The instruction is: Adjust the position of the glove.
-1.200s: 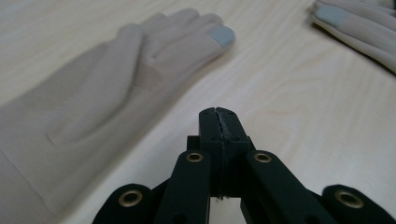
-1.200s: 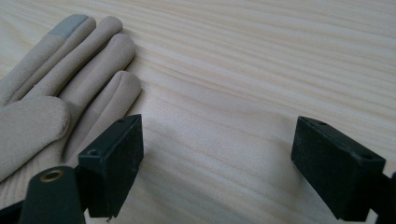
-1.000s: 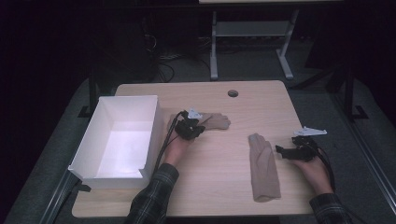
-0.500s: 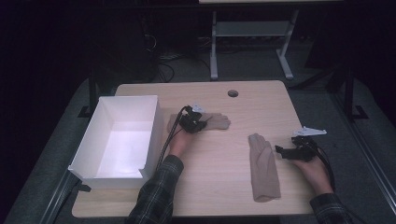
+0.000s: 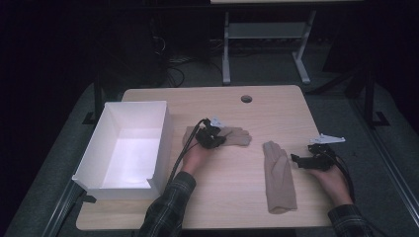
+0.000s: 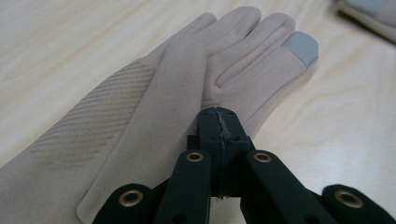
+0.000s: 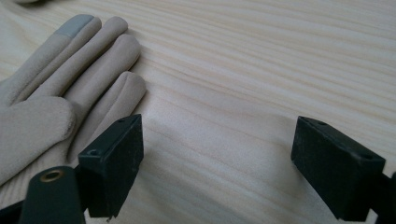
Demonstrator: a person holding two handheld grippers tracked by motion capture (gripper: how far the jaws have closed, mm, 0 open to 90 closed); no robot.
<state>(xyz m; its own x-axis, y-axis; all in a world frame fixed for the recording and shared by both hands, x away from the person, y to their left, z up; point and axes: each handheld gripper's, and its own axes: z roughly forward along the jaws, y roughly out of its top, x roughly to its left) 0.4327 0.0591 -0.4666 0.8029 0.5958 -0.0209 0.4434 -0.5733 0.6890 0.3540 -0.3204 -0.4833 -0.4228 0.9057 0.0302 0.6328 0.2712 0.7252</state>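
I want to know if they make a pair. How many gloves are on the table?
2. One beige glove lies mid-table beside the white box, under the left gripper. The other glove lies nearer the front edge, next to the right gripper.

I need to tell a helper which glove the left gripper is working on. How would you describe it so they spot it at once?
Start at the white box on the table's left side. Just right of it lies a beige glove, fingers pointing away from the box, with the shut left gripper on it. The other glove lies apart, nearer the right gripper.
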